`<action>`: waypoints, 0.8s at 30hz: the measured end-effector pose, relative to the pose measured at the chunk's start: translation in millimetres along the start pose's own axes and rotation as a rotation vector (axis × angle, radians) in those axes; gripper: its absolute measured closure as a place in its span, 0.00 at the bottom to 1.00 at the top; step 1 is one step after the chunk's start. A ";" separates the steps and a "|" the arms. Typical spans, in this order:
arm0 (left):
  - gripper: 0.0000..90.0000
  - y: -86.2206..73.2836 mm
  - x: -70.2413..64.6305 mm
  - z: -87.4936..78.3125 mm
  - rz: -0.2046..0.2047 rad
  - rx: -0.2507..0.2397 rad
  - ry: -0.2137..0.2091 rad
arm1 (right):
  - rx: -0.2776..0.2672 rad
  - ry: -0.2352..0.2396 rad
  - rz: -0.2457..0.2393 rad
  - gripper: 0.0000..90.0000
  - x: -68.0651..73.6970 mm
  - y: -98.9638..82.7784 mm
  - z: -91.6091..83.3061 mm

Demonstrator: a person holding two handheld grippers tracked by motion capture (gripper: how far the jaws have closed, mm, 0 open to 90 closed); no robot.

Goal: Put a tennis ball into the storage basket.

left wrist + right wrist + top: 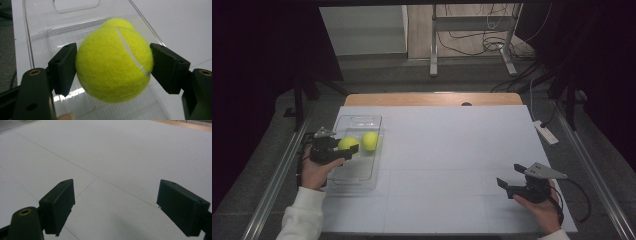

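Observation:
My left gripper [344, 146] is shut on a yellow tennis ball [347, 144] and holds it over a clear plastic tray [357, 172] at the table's left side. In the left gripper view both black pads [63, 67] press the sides of the tennis ball [113, 63], with the tray [42, 32] beneath. A second tennis ball [370, 140] lies in the tray just right of the held one; its top [117, 22] peeks from behind the held ball. My right gripper [511, 176] stands open near the table's front right, its jaws [115, 207] wide apart over bare white surface.
The white table sheet [442, 165] stretches between the two hands. A wooden table edge [432, 98] runs along the back. Beyond it are a metal stand [472, 40] and cables on the floor. A white power strip [546, 132] lies off the right edge.

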State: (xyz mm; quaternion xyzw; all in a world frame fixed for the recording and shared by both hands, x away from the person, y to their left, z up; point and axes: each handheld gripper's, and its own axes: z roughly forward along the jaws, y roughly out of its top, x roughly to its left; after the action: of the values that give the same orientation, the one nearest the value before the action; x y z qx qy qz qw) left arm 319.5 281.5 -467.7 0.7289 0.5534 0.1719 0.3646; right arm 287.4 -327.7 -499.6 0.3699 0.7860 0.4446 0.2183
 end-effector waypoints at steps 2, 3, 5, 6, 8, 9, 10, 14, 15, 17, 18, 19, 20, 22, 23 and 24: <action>0.30 -0.3 0.3 0.5 0.000 0.005 0.002 | 0.000 0.000 0.000 0.17 0.0 0.0 -0.1; 0.30 -0.3 0.4 0.7 0.000 0.007 0.002 | -0.001 0.000 -0.001 0.17 0.0 0.0 -0.1; 0.30 -0.4 0.2 1.4 0.000 0.011 0.001 | 0.000 0.000 -0.001 0.17 0.0 0.0 -0.1; 0.30 -0.4 0.2 1.4 0.000 0.011 0.001 | 0.000 0.000 -0.001 0.17 0.0 0.0 -0.1; 0.30 -0.4 -0.2 2.2 -0.001 0.015 0.000 | -0.001 0.000 -0.001 0.17 0.0 0.1 -0.2; 0.30 -0.5 -0.3 2.6 -0.001 0.017 0.000 | -0.001 0.000 -0.001 0.17 0.0 0.1 -0.2; 0.30 -0.5 -0.4 3.1 -0.001 0.020 0.000 | 0.000 0.000 -0.001 0.17 0.0 0.1 -0.2; 0.30 -0.7 -0.6 4.7 0.004 0.032 0.001 | 0.001 0.000 -0.003 0.17 0.0 0.1 -0.1; 0.30 -0.9 -0.8 5.0 0.003 0.035 0.003 | 0.000 0.000 -0.003 0.17 0.1 0.2 -0.3; 0.30 -1.0 -0.5 5.3 0.004 0.040 0.006 | -0.001 0.000 -0.003 0.17 0.1 0.3 -0.4; 0.30 -1.1 -0.2 5.3 0.003 0.045 0.006 | -0.001 -0.001 -0.002 0.17 0.1 0.2 -0.5; 0.30 -1.2 0.3 5.5 0.005 0.049 0.005 | -0.001 -0.001 -0.001 0.17 0.1 0.2 -0.4; 0.30 -1.4 0.6 5.7 0.006 0.054 0.005 | 0.000 0.000 -0.001 0.17 0.1 0.1 -0.2; 0.30 -1.6 0.9 6.3 0.004 0.060 0.004 | 0.000 -0.001 -0.002 0.17 0.7 0.4 -0.1; 0.30 -1.7 1.0 6.7 0.004 0.060 0.005 | -0.001 -0.002 -0.002 0.17 0.6 0.5 -0.1; 0.30 -1.8 1.1 7.0 0.003 0.063 0.005 | 0.000 -0.002 -0.001 0.17 0.5 0.4 -0.1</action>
State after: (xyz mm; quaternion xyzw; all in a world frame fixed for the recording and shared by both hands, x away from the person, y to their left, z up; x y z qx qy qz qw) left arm 323.2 280.3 -473.9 0.7403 0.5584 0.1568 0.3399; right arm 287.1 -327.2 -499.2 0.3698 0.7860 0.4443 0.2193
